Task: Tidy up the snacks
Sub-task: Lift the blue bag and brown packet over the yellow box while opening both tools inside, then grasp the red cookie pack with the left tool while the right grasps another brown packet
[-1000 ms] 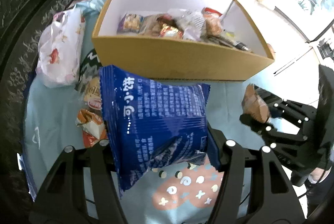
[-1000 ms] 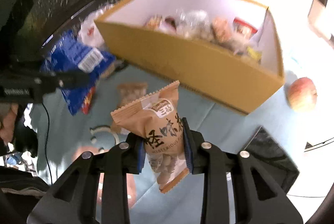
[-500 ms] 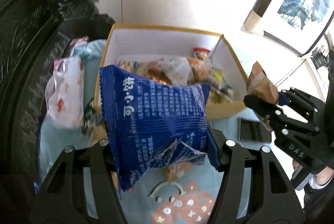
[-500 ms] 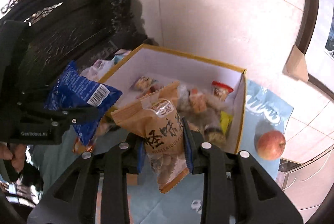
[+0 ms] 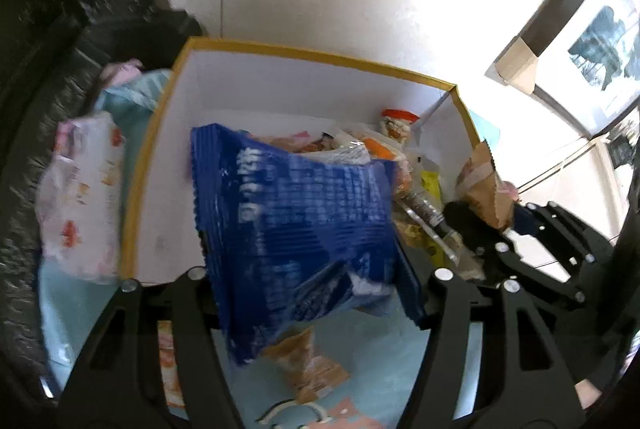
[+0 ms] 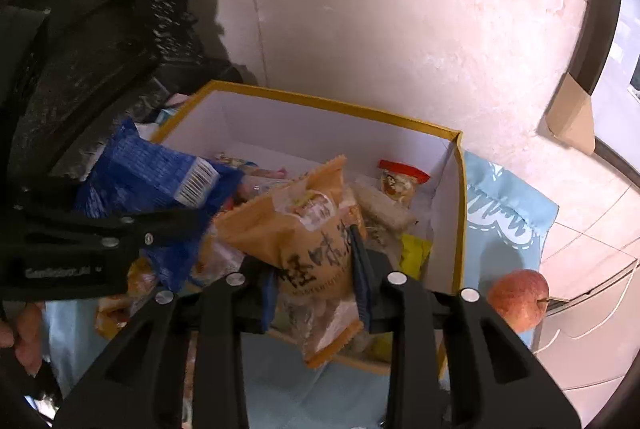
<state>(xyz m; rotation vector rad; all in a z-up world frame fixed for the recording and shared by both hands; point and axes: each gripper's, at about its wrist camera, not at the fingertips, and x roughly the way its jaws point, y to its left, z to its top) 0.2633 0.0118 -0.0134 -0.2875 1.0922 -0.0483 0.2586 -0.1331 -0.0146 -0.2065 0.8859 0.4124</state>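
Snacks are what we're sorting here, and two of them are mid-drop. Our left gripper (image 5: 308,269) has the blue snack bag (image 5: 296,229) between its fingers, and the jaws are opening, so the bag looks on its way out of the grip; the blur on it fits that. We hold it above the near-left part of the yellow box (image 5: 136,197) because that corner of the white floor is bare, while the pile of packets (image 5: 384,157) sits toward 2 o'clock.

Our right gripper (image 6: 316,293) has the tan snack pack (image 6: 308,241) between its blue pads, jaws also opening, the pack tilting over toward 11 o'clock. Whether the pads are pressing on either bag at this instant we can't say for sure. The pack hangs over the box's near wall, so letting go there should land it on the heap rather than on the cloth.

Going outward: in the right wrist view the box is at 12 o'clock from the fingers, with a red-topped packet (image 6: 400,177) at 1 o'clock. An apple (image 6: 518,305) sits outside the box at 3 o'clock on the light-blue cloth (image 6: 504,213). In the left wrist view a white patterned bag (image 5: 80,197) lies beside the box at 9 o'clock, and a tan packet (image 5: 308,369) waits on the cloth under the fingers at 6 o'clock, so we reckon the job isn't finished.
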